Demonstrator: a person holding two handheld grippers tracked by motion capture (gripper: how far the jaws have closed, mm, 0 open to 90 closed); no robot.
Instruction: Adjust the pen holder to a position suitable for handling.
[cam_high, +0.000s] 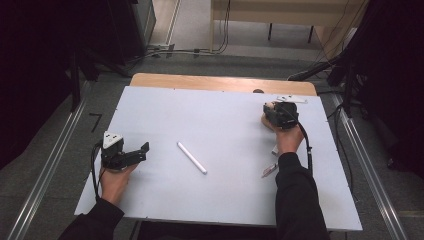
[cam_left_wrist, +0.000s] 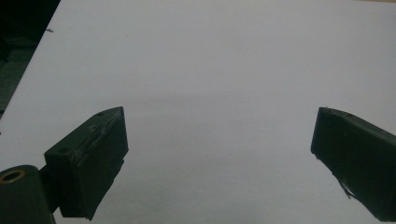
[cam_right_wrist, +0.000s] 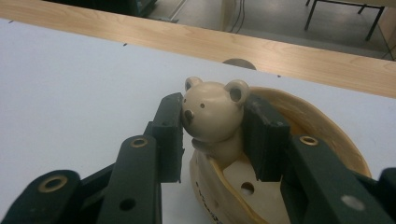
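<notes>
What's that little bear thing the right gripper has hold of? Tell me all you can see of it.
The bear is a small cream figure, glossy like ceramic or plastic, with round ears, dot eyes and a dark nose. It stands upright in a shallow tan bowl at the white board's far right. The right gripper is closed on its head, one jaw against each side.

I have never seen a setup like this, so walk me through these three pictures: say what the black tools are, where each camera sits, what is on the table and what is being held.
A person sits at a white table and holds a hand-operated two-jaw gripper in each hand. The high view looks down from above. The other two pictures come from cameras riding on the grippers, looking along their black jaws.

The left gripper is open over bare table. The right gripper is closed on the head of a small cream bear figure, which stands in a pale bowl-like dish.

A white stick lies mid-table, and a small pinkish item, too small to identify, lies beside the right forearm.
</notes>
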